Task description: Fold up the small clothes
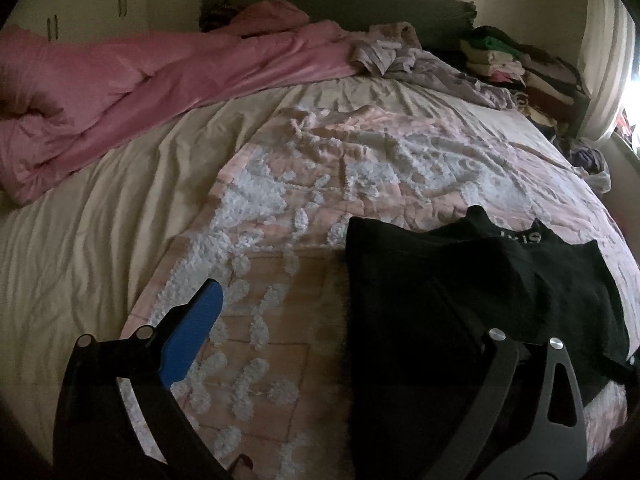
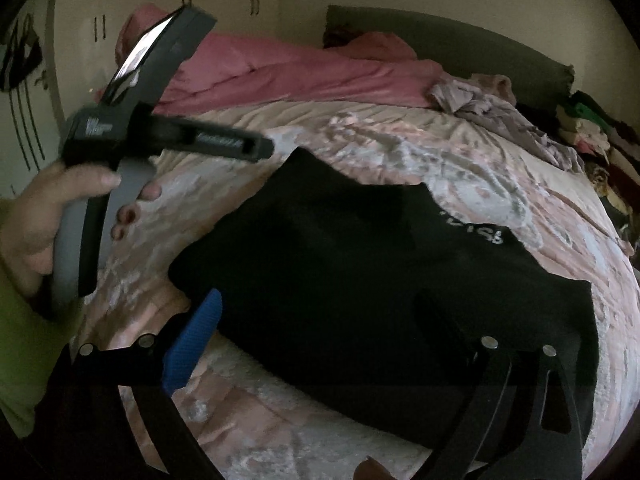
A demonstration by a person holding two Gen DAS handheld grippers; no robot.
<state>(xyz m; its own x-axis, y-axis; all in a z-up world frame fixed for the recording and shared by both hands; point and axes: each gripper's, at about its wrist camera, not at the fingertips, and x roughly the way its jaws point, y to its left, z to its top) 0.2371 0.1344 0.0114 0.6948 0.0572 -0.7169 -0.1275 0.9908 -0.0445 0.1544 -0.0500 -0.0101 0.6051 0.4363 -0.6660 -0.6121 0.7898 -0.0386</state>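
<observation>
Garment (image 2: 360, 280): black, flat on the bedspread (image 1: 320, 184), near edge under the grippers.
Left gripper (image 1: 344, 332): spread wide, released.
Right gripper (image 2: 340, 344): spread wide, released.
Room: bare sheet (image 1: 100, 220) left.
Writing: white letters, unreadable.

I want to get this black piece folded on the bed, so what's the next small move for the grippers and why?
Probably bring the left gripper onto the near left edge of the black garment and close on it. Both grippers are open with nothing held, and the garment lies spread on the patterned blanket, partly between the left gripper's blue finger and its other finger.
</observation>
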